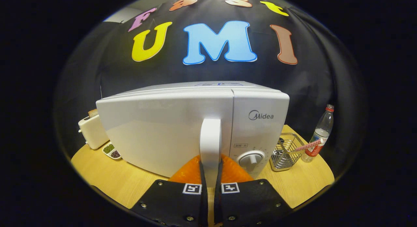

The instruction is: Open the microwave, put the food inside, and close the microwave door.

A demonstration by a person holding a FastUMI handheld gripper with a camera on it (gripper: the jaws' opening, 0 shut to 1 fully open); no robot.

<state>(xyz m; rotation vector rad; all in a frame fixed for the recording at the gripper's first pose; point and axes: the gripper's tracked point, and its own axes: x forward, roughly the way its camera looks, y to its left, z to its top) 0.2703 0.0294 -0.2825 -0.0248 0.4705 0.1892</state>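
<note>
A white microwave stands on the wooden table right in front of me, its door closed or nearly so. The upright white door handle runs down between my two fingers. My gripper is shut on that handle, one finger pressing each side of its lower part. To the right of the handle sits the control panel with a round dial. No food item is recognisable near the fingers.
A white toaster with bread stands left of the microwave, a small dish of dark and green bits in front of it. To the right are a wire basket, a red-checked straw and a plastic bottle.
</note>
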